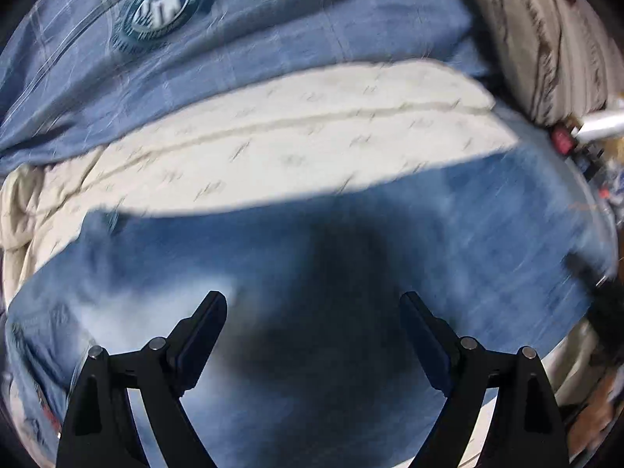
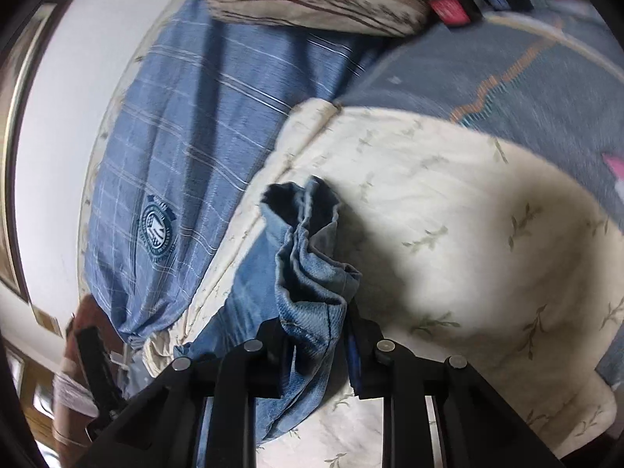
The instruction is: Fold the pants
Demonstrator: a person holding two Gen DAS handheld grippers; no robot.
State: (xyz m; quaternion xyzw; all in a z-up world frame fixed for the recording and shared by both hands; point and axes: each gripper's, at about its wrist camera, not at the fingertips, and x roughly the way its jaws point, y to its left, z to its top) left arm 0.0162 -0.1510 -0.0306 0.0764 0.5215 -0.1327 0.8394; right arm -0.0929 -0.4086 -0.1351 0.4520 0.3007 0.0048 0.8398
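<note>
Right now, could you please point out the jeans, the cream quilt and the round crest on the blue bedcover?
jeans point(image 2: 312, 269): right wrist view, bunched hem.
cream quilt point(image 1: 312, 144): left wrist view, flat middle.
round crest point(image 1: 160, 7): left wrist view, centre.

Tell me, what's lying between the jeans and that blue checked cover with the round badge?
A strip of cream quilt with a leafy print separates the jeans from the blue checked cover, clearest in the left wrist view.

Cream leaf-print quilt point(image 2: 448, 234) beside blue plaid cover point(image 1: 273, 50) bearing round crest point(image 1: 160, 7); striped beige pillow point(image 1: 546, 50) beyond; grey patterned rug point(image 2: 507, 74).
</note>
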